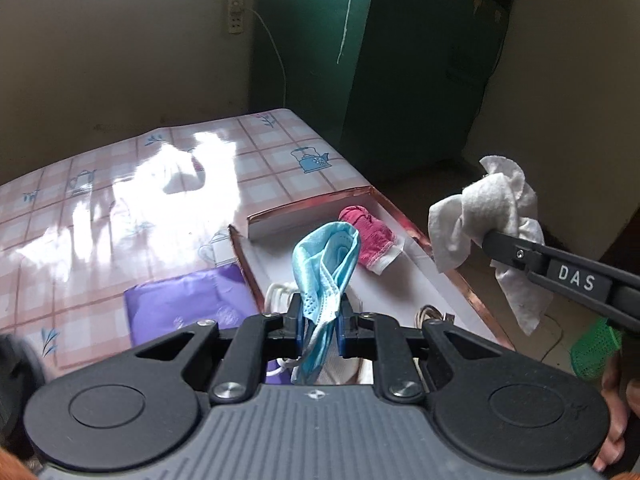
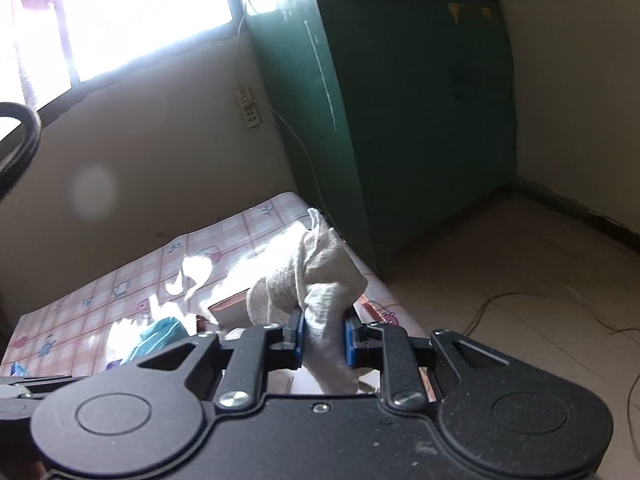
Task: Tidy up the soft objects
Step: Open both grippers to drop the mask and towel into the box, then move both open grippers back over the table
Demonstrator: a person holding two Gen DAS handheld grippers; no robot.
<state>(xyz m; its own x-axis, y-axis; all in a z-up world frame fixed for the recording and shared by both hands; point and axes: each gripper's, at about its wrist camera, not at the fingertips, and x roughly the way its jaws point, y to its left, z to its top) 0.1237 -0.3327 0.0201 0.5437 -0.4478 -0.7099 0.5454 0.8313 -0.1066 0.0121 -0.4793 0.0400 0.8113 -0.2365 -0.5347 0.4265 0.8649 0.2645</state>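
The left gripper (image 1: pixel 320 322) has its fingers (image 1: pixel 299 320) drawn nearly together, pinching a crumpled blue face mask (image 1: pixel 326 256) whose bulk stands up ahead of them while its straps hang below. Just beyond those fingers lies an open shallow box (image 1: pixel 460 276) on the counter (image 1: pixel 120 200), with a pink sock (image 1: pixel 370 240) already inside, so the mask seems held over the box ready for dropping in. Beside the box, to the fingers' left, lies a purple packet (image 1: pixel 188 300). The right gripper (image 2: pixel 324 338) has its fingers (image 2: pixel 350 338) narrowly clamped on a bunched white cloth (image 2: pixel 316 280), carried clear of the counter, probably bound for the same box.
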